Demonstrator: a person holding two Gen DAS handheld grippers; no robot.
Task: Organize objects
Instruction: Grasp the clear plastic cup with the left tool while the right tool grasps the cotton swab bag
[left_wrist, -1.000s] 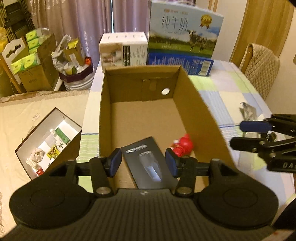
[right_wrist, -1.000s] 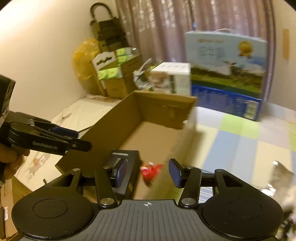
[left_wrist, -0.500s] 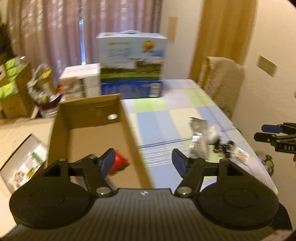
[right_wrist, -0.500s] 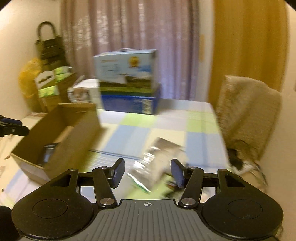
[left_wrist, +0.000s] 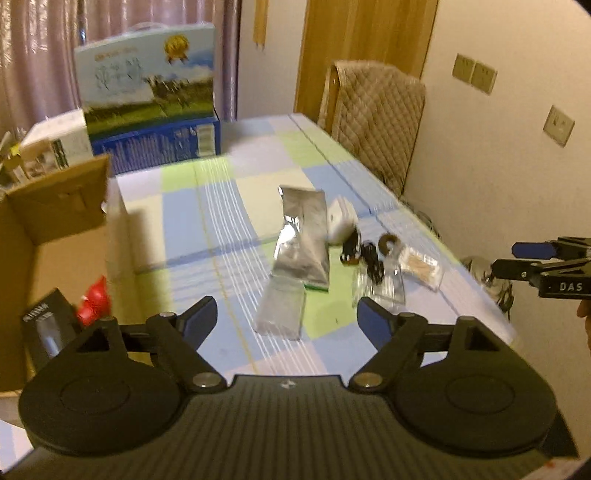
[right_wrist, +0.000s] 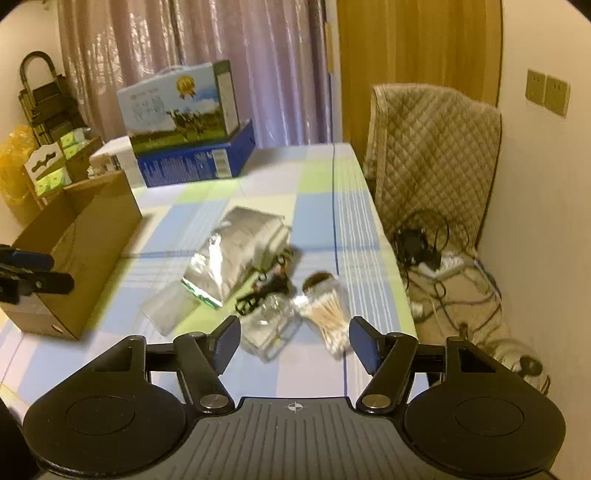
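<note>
Cardboard box (left_wrist: 55, 236): stands at the left end of the table, open on top; its near corner fills the left of the left wrist view.
Box contents: a black carton (left_wrist: 46, 328) with pale lettering leans at the near end, and a red item (left_wrist: 94, 301) lies just beside it on the right; its shape is blurred.
Left gripper (left_wrist: 286, 319): jaws spread wide, nothing between them, hanging above the checked tablecloth (left_wrist: 229, 206) to the right of the box.
Flat clear pouch (left_wrist: 280, 314): lies on the cloth just ahead of the left gripper.
Silver foil bag (left_wrist: 304, 236): lies lengthwise mid-table, its near end overlapping the clear pouch.
White block (left_wrist: 340, 221): just right of the foil bag, touching it.
Small clutter: a black tangle (left_wrist: 373, 264), a brown ring (left_wrist: 388, 244) and a clear bag (left_wrist: 380, 291) sit close together right of the foil bag.
Cotton swab packet (right_wrist: 330, 314): rightmost of the pile, near the table's right edge.
Right gripper (right_wrist: 291, 341): jaws wide apart, empty, poised over the clear bag and the swab packet.
Far end of table: a blue milk carton case (right_wrist: 177, 107) stacked on a dark blue box (right_wrist: 195, 158).
Quilted chair (right_wrist: 432, 147): stands beside the table's right edge.
</note>
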